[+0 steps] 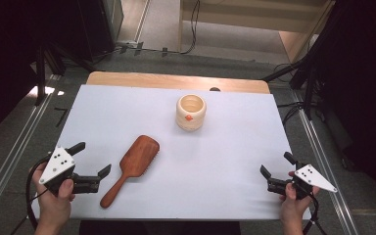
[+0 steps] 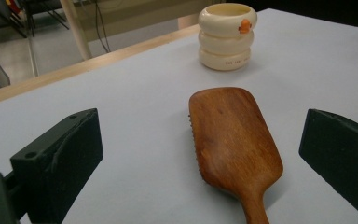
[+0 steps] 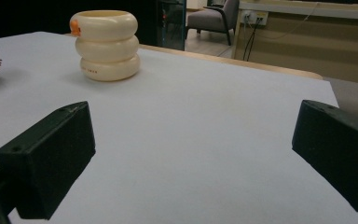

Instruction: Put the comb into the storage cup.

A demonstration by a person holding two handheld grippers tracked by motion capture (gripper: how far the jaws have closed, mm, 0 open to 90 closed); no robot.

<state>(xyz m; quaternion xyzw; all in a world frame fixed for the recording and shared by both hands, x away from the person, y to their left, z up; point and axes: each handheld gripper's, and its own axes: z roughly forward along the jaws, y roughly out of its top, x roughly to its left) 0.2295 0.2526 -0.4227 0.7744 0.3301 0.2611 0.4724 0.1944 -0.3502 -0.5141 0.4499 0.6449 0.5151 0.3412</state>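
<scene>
A table point(image 1: 235, 161) covered in a pale white sheet is seen from above, with a strip of bare wood showing along its far edge. A person's two hands come in from the bottom, each holding a black two-jaw gripper.

The left gripper point(image 1: 94, 160) sits near the table's front left corner, held in the left hand point(image 1: 55, 200). Its jaws are spread wide apart with nothing between them. Just to its right lies a wooden hairbrush point(image 1: 132, 168), flat on the sheet with its bristles down, its handle pointing toward the front edge and its broad paddle head pointing away. In the left gripper view the brush point(image 2: 235, 144) lies ahead between the two open jaws, touching neither.

The right gripper point(image 1: 278, 165) sits near the front right corner, held in the right hand point(image 1: 293, 203). Its jaws are also spread wide and hold nothing.

A cream cup point(image 1: 191, 112), shaped like three stacked rings with a small orange mark on its side, stands upright toward the far middle of the table, well apart from both grippers and the brush.
</scene>
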